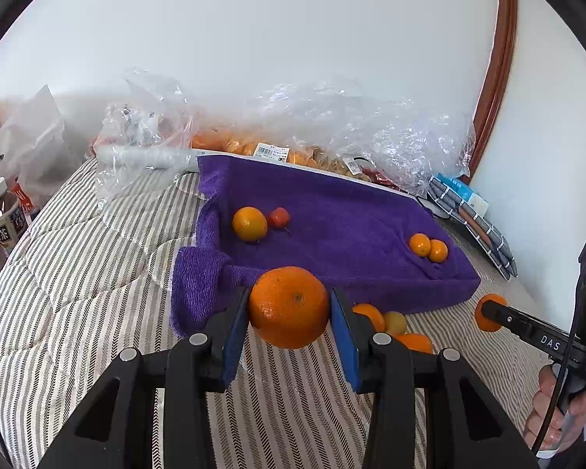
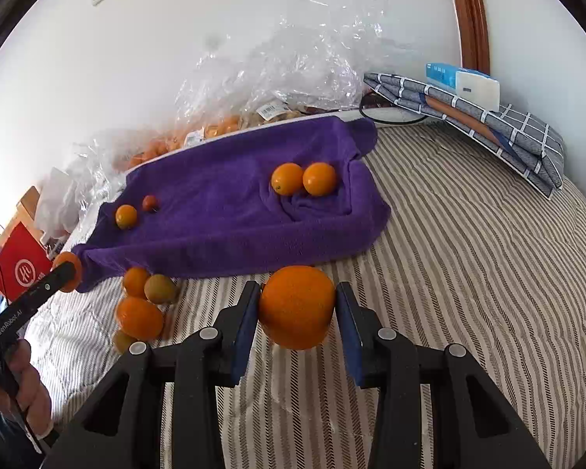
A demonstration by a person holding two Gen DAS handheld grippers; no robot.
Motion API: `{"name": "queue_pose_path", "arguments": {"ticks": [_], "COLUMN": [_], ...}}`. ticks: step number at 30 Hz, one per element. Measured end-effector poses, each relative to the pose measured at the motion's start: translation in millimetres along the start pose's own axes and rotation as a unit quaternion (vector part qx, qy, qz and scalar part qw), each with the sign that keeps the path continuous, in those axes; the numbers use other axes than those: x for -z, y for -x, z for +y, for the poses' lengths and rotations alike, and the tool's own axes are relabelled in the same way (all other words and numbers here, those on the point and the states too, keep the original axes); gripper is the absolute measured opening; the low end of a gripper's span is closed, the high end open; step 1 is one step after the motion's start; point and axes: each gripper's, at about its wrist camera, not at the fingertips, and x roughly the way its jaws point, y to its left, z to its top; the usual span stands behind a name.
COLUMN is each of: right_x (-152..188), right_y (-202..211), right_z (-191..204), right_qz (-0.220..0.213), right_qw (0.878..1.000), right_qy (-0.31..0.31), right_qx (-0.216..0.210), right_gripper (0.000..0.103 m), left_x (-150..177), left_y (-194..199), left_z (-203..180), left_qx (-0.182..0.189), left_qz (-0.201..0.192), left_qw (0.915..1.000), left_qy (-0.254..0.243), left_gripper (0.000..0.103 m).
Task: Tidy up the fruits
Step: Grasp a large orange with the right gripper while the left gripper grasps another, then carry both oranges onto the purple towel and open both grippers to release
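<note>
Each gripper clamps an orange across its middle: the left gripper point(image 1: 289, 308) holds one orange point(image 1: 288, 306), the right gripper point(image 2: 297, 308) another orange point(image 2: 297, 306), both lifted above the striped quilt point(image 2: 468, 254) just before the near edge of the purple towel point(image 2: 222, 211). Firm, round, smooth-skinned and likely moderately heavy, they could roll; grip at the widest girth.

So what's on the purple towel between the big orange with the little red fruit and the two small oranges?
Nothing: only bare purple towel lies between the orange and the pair, clearest in the right wrist view.
</note>
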Motion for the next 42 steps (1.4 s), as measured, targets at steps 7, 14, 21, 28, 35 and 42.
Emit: {"name": "queue_pose_path", "arguments": {"ticks": [7,14,21,28,35,42], "right_x": [-25.9,-52.0,-66.6,-57.0,-54.5,-55.0], "right_y": [-1.9,-20.1,-46.4,-73.8,-77.1,-81.2], "right_z": [12.4,20.2,29.3,33.3,28.7,24.9], "right_qz": [-0.033,-0.039,-0.047,-0.016,-0.011,-0.002], "right_qw": [0.999,0.998,0.998,0.998,0.998,0.999], "right_qy": [0.026,0.040,0.048,0.060,0.055,0.046], "right_qx": [0.009,0.002,0.001,-0.001,-0.001,0.002], "right_gripper": [0.039,0.039,0.039,0.039,0.039,0.039], "left_x": [-28.1,-63.2,-67.3,-57.5,-53.1,-50.1], "left_y": [-3.9,-29.4,-65.4,-79.9,-87.7,-92.8], "left_z": [-7.4,-8.4,-3.3,9.0,3.9,-0.2], "left_qx": [-0.007,-0.008,-0.018,-0.020,-0.017,-0.033], "left_qz": [-0.001,-0.015,-0.013,0.008,0.023,0.031], "left_qw": [0.9999,0.9998,0.9997,0.9995,0.9994,0.9990], "left_qy": [-0.011,0.003,0.010,0.024,0.019,0.004], "left_gripper": [0.039,0.039,0.039,0.039,0.039,0.039]}}
